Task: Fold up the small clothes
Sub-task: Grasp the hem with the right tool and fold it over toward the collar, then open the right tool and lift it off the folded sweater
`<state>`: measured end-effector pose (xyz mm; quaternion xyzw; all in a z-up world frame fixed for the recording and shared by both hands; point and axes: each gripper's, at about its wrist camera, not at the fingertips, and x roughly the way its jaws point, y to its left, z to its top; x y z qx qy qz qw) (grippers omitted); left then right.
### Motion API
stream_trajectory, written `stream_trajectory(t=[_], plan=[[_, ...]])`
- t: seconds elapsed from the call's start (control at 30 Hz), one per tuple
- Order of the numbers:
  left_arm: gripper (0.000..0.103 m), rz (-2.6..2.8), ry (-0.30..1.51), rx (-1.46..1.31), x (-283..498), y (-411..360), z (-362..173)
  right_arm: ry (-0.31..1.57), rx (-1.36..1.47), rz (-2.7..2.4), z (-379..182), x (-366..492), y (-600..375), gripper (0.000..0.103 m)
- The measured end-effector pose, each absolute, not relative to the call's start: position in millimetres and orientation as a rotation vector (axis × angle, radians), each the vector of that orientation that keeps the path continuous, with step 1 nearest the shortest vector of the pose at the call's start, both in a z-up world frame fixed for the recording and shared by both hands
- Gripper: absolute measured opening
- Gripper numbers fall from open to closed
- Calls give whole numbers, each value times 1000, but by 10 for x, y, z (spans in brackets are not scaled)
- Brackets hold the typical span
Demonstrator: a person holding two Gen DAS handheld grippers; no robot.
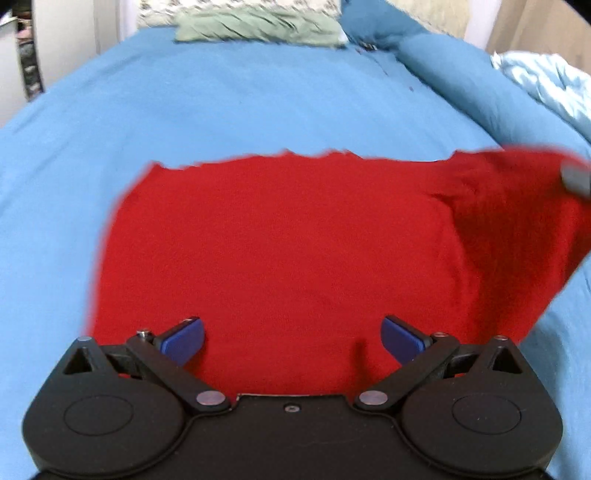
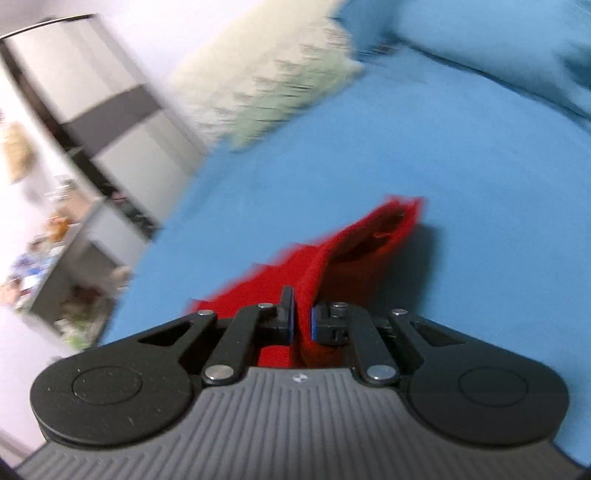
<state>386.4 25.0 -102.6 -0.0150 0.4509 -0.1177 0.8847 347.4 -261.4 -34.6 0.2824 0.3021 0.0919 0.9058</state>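
the red garment [image 1: 280,254] lies spread on the blue bedsheet [image 1: 221,107], directly ahead of the left gripper [image 1: 291,339] and running under the gap between its jaws. those jaws stand wide apart with nothing between them, the blue pads [image 1: 184,339] hovering over the cloth's near edge. out to the right of the left jaws, one side of the garment is lifted off the sheet into a darker raised fold. the right gripper [image 2: 301,321] has its jaws closed on that raised part, the red fabric pinched between the pads and trailing forward from them down to the sheet. far beyond both sets of jaws a pale green pillow [image 1: 258,26] rests at the head of the bed; the right view is blurred
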Motion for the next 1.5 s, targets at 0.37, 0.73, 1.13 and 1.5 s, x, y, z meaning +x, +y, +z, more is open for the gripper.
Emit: stream_trajectory(t=[0.37,0.73,1.13,1.5], plan=[[103,-148,961,-156,3154,1413,-1292,933,255,732,-778,4086,-95,22],[103,-211,902,-186,3048,1401,-1308,891,169,738,-811,3945,98,71],[103,-170,852,-241,3224,1375,-1255,686,22,253,-1134,2970,-837,86],[103,-135,863,-244,3291,1431,-1294,641,57,144,-1555,2910,-792,84]])
